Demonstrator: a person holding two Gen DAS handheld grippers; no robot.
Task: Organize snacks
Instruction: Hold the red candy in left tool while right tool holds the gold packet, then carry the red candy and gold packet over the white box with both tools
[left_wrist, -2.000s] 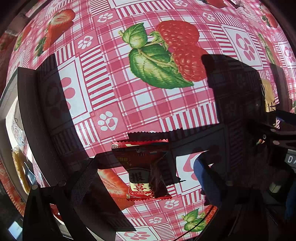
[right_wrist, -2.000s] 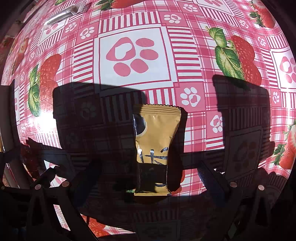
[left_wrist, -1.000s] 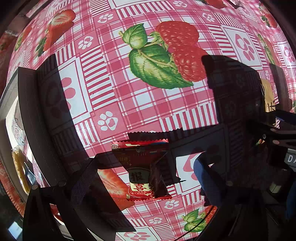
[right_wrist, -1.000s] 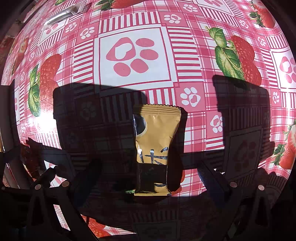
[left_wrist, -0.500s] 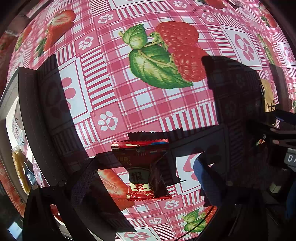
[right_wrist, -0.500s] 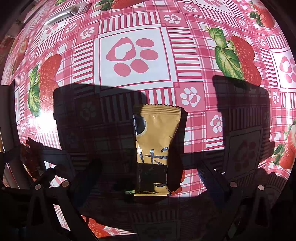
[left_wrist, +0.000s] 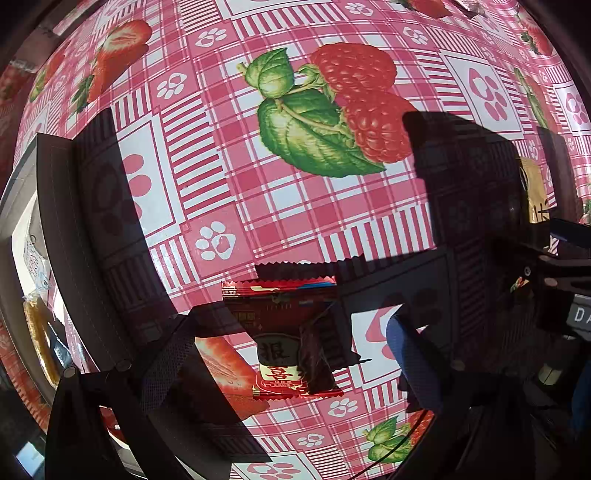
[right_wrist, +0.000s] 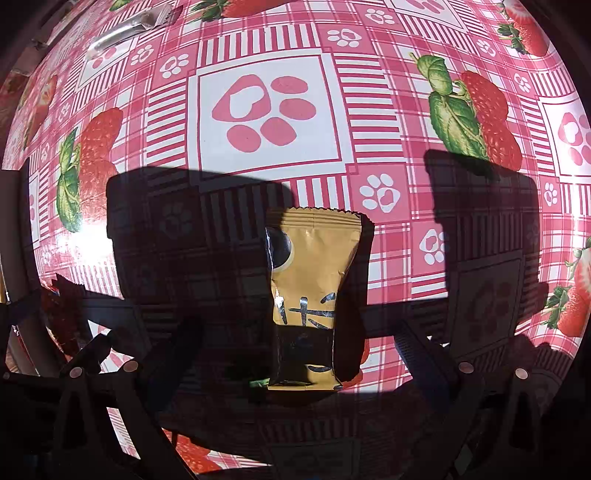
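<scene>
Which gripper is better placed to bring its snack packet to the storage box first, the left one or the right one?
Probably the left. The left gripper is open around the red snack packet, and the box shows at that view's left edge. The right gripper, open around the gold snack packet, appears farther from it.

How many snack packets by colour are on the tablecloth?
Red packet: 1
Gold packet: 1
Silver packet: 1
Total: 3, not counting what sits in the tray at the left edge.
</scene>
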